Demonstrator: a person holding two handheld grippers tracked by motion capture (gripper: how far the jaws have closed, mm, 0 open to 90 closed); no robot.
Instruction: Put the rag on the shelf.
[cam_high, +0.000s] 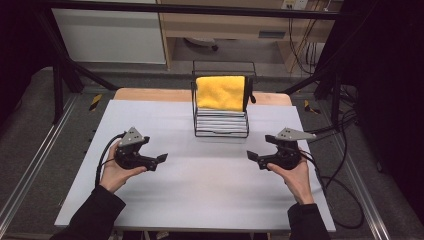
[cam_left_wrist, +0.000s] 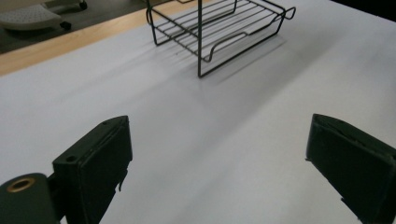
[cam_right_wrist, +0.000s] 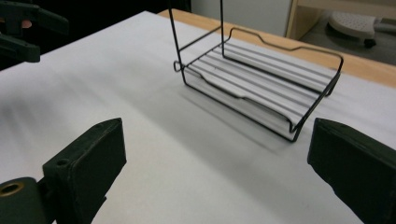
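A black wire rack (cam_high: 221, 131) stands at the back middle of the white table (cam_high: 200, 195). A yellow cloth (cam_high: 220, 92) hangs over the rack's top rail. My left gripper (cam_high: 161, 159) is low over the table at front left, pointing right, open and empty. My right gripper (cam_high: 251, 156) mirrors it at front right, pointing left, open and empty. In the left gripper view the jaws (cam_left_wrist: 219, 126) stand wide apart over bare table, with the rack (cam_left_wrist: 219, 28) farther off. The right gripper view shows wide jaws (cam_right_wrist: 217, 126), the rack's slatted base (cam_right_wrist: 261, 79) ahead, and the left gripper (cam_right_wrist: 23, 28) far off.
A wooden strip (cam_high: 145, 94) runs along the table's back edge. Black frame posts (cam_high: 57, 80) stand at both back corners. Cables (cam_high: 345, 190) trail off the table's right side. A wide stretch of bare table lies between the two grippers.
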